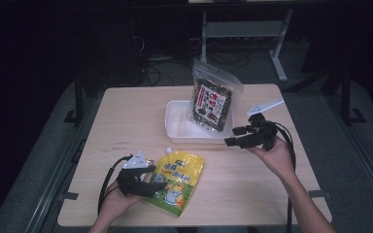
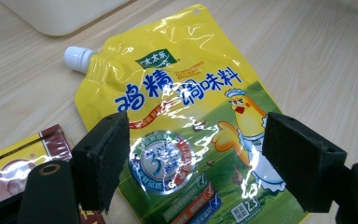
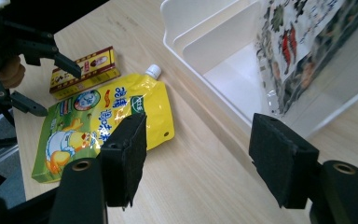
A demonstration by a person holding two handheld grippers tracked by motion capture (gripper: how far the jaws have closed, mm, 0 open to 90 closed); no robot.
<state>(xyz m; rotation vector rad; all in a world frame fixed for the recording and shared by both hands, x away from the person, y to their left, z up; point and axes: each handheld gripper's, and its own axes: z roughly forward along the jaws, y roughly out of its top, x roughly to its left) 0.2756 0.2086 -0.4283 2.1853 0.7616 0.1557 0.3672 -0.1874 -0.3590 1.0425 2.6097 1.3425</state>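
- The left claw [image 1: 150,182] is spread wide, nothing pinched; it hovers low over the yellow pouch [image 2: 186,135], whose lower printed half lies between and just beyond its two pads [image 2: 103,158].
- The pouch lies flat on the counter [image 1: 126,126], its white cap [image 2: 78,58] at the far corner from this claw.
- A small yellow-and-red box [image 3: 85,70] lies just beside the pouch, off the claw's left pad.
- The right claw [image 1: 238,137] is also spread, with bare counter between its pads; it points toward the white tray [image 1: 175,127], near that tray's front rim.
- Beyond it, a clear bag of dark snacks [image 1: 213,97] stands tilted in the tray, leaning on the far wall.
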